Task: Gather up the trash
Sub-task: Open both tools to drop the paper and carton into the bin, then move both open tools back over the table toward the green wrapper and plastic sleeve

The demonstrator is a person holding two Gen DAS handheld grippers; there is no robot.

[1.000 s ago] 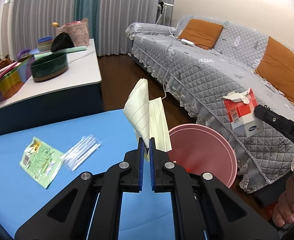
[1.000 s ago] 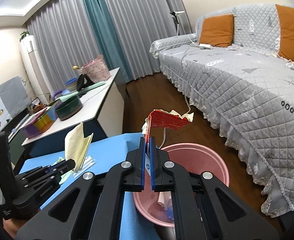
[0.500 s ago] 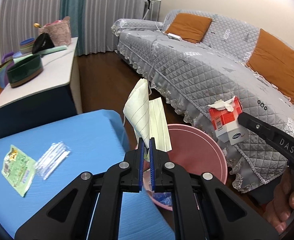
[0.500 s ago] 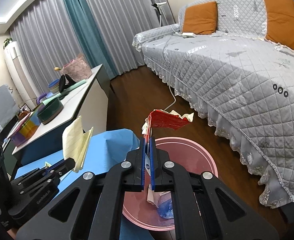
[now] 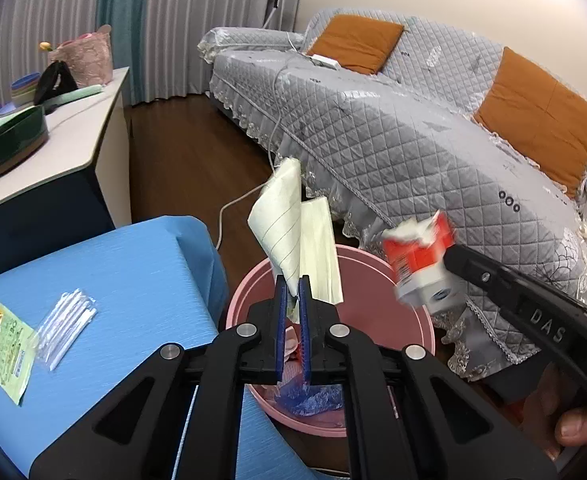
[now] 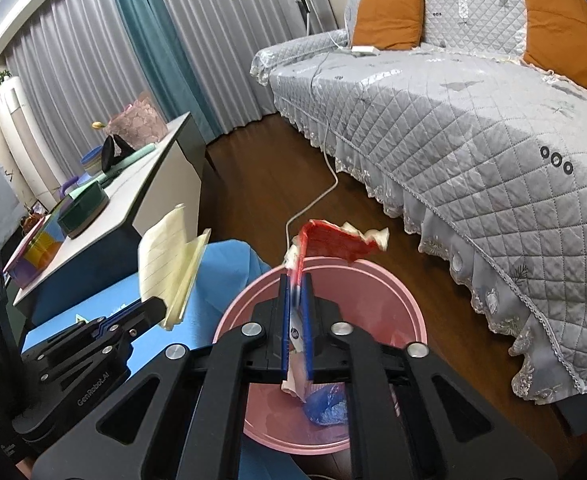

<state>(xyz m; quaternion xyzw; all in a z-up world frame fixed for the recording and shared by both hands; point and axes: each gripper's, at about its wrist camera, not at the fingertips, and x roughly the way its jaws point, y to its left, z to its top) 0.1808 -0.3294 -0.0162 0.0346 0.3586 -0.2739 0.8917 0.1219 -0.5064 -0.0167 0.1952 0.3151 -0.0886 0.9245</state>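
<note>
Both claws hang over the pink bin with their jaws parted a little, having just been opening: the left claw [image 5: 292, 286] has a folded sheet of lined paper [image 5: 281, 216] standing upright between its blue pads, the right claw [image 6: 296, 284] has a flattened red carton [image 6: 333, 242] between its own, and in neither view do the pads look pressed tight on what sits between them. Behind them a long sofa [image 5: 393, 128] under a grey quilted cover fills the right side of the room, with orange cushions [image 5: 533, 116] along its back. A white table [image 5: 73, 120] stands at the left by the curtains, carrying a dark green bowl [image 5: 13, 144] and a pink basket [image 5: 81, 58]. Nearer, the blue table [image 5: 113, 280] takes up the lower left, and the pink bin [image 5: 377, 280] stands on the wood floor just beside its corner, between it and the sofa's lace hem. A crumpled blue plastic bag [image 5: 309, 396] lies in the bottom of the bin. From the left wrist view the carton is blurred, above the bin's far right rim, with its torn white end toward the paper; from the right wrist view its lower end hangs down past the pads into the bin's mouth. A bare hand [image 5: 565, 420] grips the right claw's handle at the lower right edge. On the blue table, well apart from the bin, lie a green snack packet [image 5: 3, 344] and, touching it, a clear bundle of white straws [image 5: 65, 324]
</note>
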